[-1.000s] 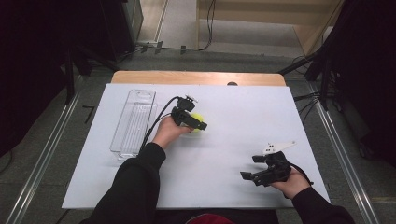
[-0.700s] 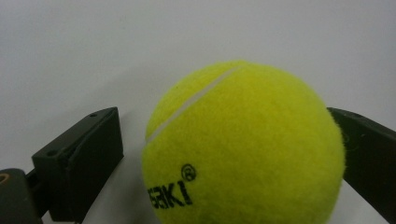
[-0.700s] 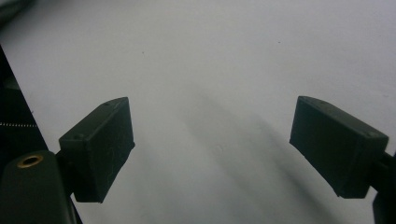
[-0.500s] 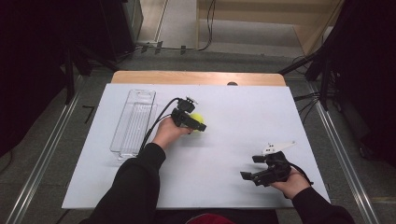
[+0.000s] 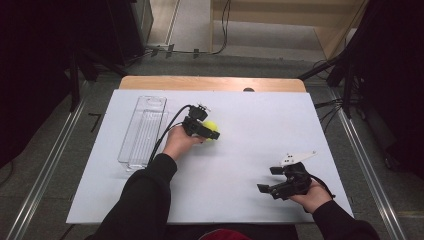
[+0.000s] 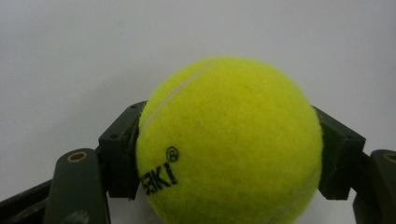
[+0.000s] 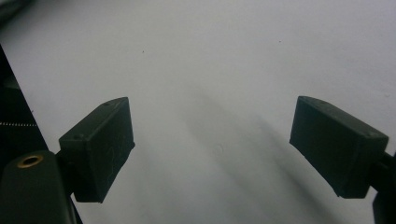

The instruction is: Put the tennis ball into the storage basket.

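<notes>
Tennis ball [image 6: 229,144] sits on the white table [image 5: 240,150] just right of the clear tray [image 5: 142,131], and my left gripper [image 5: 210,131] has just been closing, its jaws now pressing the ball on both sides. My right gripper [image 7: 212,149] hangs well apart near the table's near right corner, jaws wide with nothing between them.

Ball [image 5: 212,126] on table [image 5: 250,120], right of tray [image 5: 142,131].
</notes>
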`<act>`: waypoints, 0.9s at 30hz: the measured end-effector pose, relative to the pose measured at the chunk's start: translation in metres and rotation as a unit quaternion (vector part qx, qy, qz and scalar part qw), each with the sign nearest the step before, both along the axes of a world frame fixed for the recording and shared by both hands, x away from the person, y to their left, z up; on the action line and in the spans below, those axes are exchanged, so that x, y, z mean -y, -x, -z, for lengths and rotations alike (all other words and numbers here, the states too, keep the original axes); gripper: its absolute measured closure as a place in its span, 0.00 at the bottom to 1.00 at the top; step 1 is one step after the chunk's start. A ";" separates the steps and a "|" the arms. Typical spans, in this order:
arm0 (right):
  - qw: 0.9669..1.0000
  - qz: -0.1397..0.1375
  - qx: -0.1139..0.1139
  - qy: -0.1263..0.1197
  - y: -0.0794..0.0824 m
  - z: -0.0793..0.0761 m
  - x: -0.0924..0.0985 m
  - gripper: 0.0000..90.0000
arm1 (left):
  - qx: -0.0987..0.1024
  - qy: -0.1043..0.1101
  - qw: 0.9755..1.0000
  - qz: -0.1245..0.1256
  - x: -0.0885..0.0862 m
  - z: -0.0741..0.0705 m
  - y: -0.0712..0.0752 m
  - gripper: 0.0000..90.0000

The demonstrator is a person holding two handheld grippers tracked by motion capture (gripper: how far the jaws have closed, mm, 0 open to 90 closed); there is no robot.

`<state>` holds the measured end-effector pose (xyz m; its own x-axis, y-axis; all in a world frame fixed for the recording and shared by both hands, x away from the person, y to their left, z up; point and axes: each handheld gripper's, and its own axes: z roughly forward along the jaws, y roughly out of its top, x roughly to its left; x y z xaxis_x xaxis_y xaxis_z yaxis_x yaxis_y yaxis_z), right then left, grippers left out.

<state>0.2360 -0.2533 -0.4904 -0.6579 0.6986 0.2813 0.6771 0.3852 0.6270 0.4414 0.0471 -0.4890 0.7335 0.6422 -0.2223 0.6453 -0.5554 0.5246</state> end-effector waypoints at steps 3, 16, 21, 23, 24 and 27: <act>1.000 0.000 0.000 0.000 0.000 0.000 0.000 0.13 | 0.002 -0.002 1.000 0.002 0.000 0.000 0.000 0.29; 1.000 -0.002 0.000 -0.001 0.000 0.000 0.000 0.13 | 0.002 -0.004 1.000 0.001 0.001 -0.001 0.001 0.30; 1.000 -0.003 0.001 0.000 0.000 0.000 0.000 0.13 | 0.003 -0.008 1.000 0.001 0.001 -0.002 0.001 0.30; 1.000 -0.004 0.001 0.000 0.000 0.000 0.000 0.13 | 0.003 -0.008 1.000 0.001 0.002 -0.002 0.001 0.30; 1.000 -0.004 0.001 0.000 0.000 0.000 0.000 0.13 | 0.001 -0.006 1.000 -0.001 0.001 -0.003 0.002 0.30; 1.000 -0.004 0.001 0.000 0.000 0.000 0.000 0.13 | 0.001 -0.005 1.000 0.000 0.001 -0.005 0.002 0.30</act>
